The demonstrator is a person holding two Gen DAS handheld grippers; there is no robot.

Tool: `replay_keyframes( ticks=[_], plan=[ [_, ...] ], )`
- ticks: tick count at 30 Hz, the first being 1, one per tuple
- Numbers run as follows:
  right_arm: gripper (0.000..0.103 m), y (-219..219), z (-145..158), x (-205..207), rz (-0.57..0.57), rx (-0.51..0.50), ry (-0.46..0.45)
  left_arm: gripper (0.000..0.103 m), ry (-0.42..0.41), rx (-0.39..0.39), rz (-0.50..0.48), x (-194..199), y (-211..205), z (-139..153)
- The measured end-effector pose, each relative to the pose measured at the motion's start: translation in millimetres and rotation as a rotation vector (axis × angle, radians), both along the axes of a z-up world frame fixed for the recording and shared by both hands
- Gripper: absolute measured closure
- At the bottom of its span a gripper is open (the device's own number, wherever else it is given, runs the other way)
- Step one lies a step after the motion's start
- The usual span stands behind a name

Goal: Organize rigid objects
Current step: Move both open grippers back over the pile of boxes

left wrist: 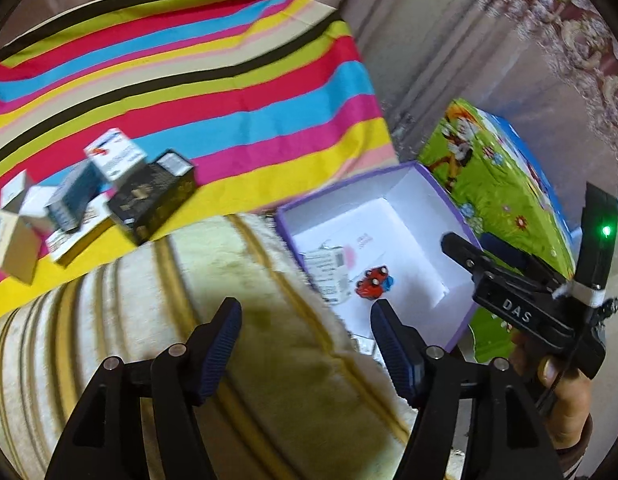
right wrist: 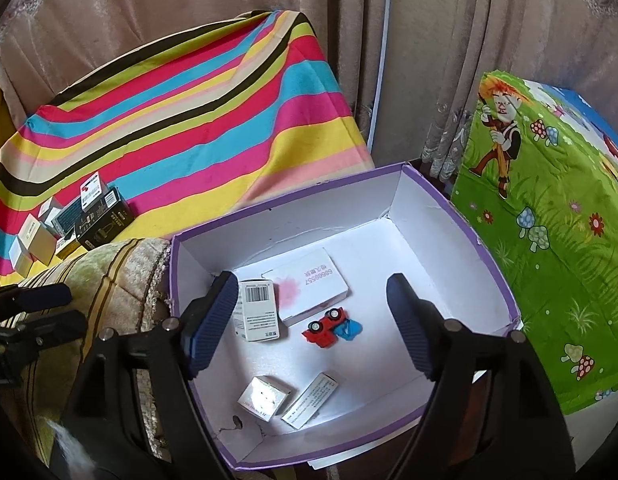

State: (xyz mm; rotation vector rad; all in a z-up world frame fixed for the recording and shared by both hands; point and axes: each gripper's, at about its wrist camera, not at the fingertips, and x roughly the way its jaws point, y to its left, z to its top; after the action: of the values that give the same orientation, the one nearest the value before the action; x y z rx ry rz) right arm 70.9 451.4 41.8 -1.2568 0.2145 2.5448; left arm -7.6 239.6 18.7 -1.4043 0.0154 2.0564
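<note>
Purple-rimmed cardboard formed the open storage box (right wrist: 489,268), its inside white, and it sat between a cream striped cushion (right wrist: 109,280) and a green cartoon-printed box (right wrist: 549,260); the right gripper (right wrist: 309,320) hung above the box with its blue-padded fingers spread wide and nothing between them; on the box floor lay a white barcode carton (right wrist: 257,312), touching a flat white box with pink print (right wrist: 313,284), and just beside these a small red toy car (right wrist: 323,330) touched a blue toy piece (right wrist: 349,329); nearer the camera rested a silvery small box (right wrist: 265,398) and a white printed carton (right wrist: 311,400), close to one another.

Left of the storage box, the left gripper (left wrist: 305,340) hovered over the cushion, its fingers likewise spread apart and holding nothing; the red toy car (left wrist: 371,286) showed past its right finger, inside the storage box (left wrist: 441,196); the right gripper (left wrist: 465,254) appeared from the side in that view, above the box's far wall.

Farther left, on a bright striped cloth (right wrist: 189,140), a cluster of loose cartons remained outside the box; a black box with gold print (left wrist: 153,200) lay among them, with a white and blue carton (left wrist: 115,154) leaning tilted on top and several pale cartons (right wrist: 31,246) beside it; the left view was blurred there, so the labels could not be read.
</note>
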Motion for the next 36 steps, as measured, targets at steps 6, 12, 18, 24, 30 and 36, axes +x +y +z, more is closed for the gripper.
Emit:
replay_keyframes(
  ticks=[6, 12, 18, 24, 30, 36],
  plan=[
    [0.021, -17.6, 3.7, -1.3, 0.04, -0.012, 0.013, 0.035, 0.037, 0.003, 0.098, -1.8, -37.6, 1.5],
    [0.013, -50.1, 15.4, -4.9, 0.112, 0.003, 0.054, 0.035, 0.103, -0.033, 0.175, -2.6, -78.7, 4.9],
    [0.008, -85.7, 28.0, -13.0, 0.166, 0.08, 0.071, 0.035, 0.051, 0.035, 0.215, -4.8, -121.5, -0.3],
    [0.007, -121.7, 32.7, -19.8, 0.257, 0.1, 0.076, 0.032, 0.081, 0.062, 0.274, -2.5, -147.9, 2.9],
    [0.007, -152.3, 31.5, -27.2, 0.326, 0.077, 0.064, 0.032, 0.093, 0.076, 0.353, -3.0, -174.5, 1.3],
    [0.007, -182.8, 25.3, -37.2, 0.4, 0.099, 0.039, 0.032, 0.084, 0.092, 0.421, -5.0, -199.7, -2.3]
  ],
)
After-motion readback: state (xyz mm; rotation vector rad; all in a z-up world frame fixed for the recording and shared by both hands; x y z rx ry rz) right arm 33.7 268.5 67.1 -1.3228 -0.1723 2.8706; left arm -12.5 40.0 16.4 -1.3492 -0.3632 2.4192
